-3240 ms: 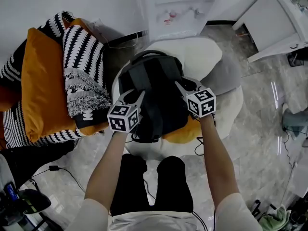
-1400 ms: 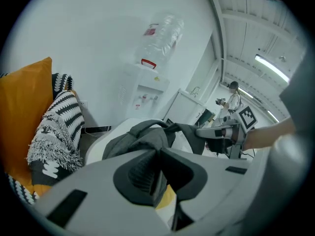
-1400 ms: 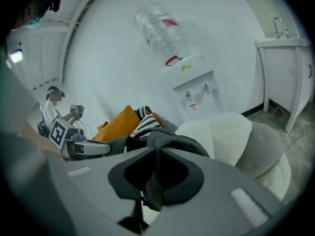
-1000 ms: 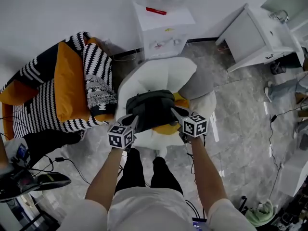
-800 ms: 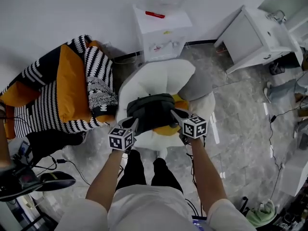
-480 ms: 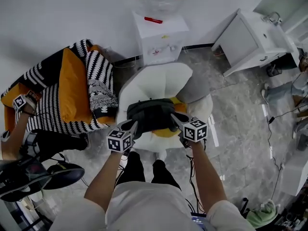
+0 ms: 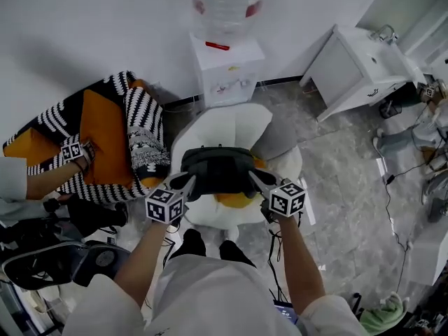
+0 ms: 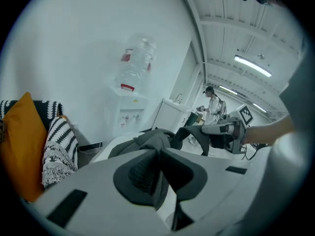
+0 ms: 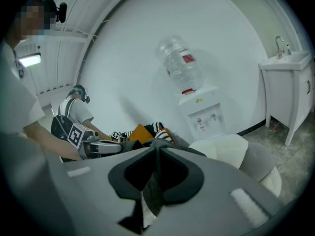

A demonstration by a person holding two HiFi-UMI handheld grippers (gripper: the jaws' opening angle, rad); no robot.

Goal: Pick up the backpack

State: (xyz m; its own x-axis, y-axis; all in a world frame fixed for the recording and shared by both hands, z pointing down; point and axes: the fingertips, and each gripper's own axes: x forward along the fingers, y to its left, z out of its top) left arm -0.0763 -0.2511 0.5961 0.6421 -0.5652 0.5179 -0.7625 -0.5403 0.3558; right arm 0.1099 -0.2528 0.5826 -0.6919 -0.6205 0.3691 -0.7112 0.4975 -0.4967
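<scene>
Both the left tongs and right tongs pinch the backpack over a white chair.

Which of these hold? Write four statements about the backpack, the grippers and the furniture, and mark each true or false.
1. The left gripper and the right gripper are each shut on the backpack. True.
2. The backpack rests on the floor. False: it is held between the grippers over the white chair.
3. A water dispenser stands at the wall beyond the chair. True.
4. The orange cushion lies at the person's right. False: it is at the left, on the striped sofa.
</scene>
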